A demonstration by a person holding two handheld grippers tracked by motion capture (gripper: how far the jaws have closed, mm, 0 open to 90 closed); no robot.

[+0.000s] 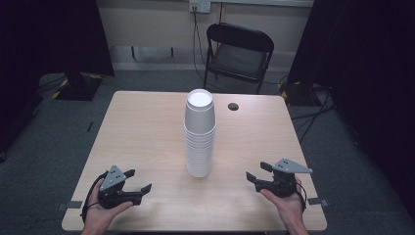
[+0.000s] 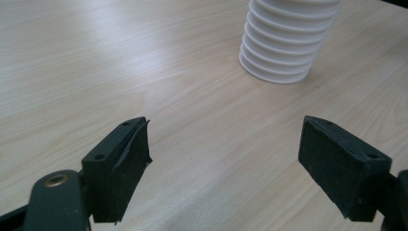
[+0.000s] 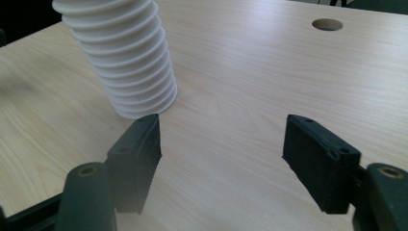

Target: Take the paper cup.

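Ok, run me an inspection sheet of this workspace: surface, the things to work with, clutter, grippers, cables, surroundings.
Surface: light wood table, round hole near its far edge.
Job's things: one tall stack of white cups, nested upright near the table's middle.
Clutter: nothing seen.
Grippers: left gripper and right gripper each hand-held near the front edge, either side of the stack, jaws open, holding nothing.
Cables: a black lead trails from each gripper; more cables run from a wall socket and across the floor.
Surroundings: black folding chair behind the table, grey carpet, dark curtains at both sides.
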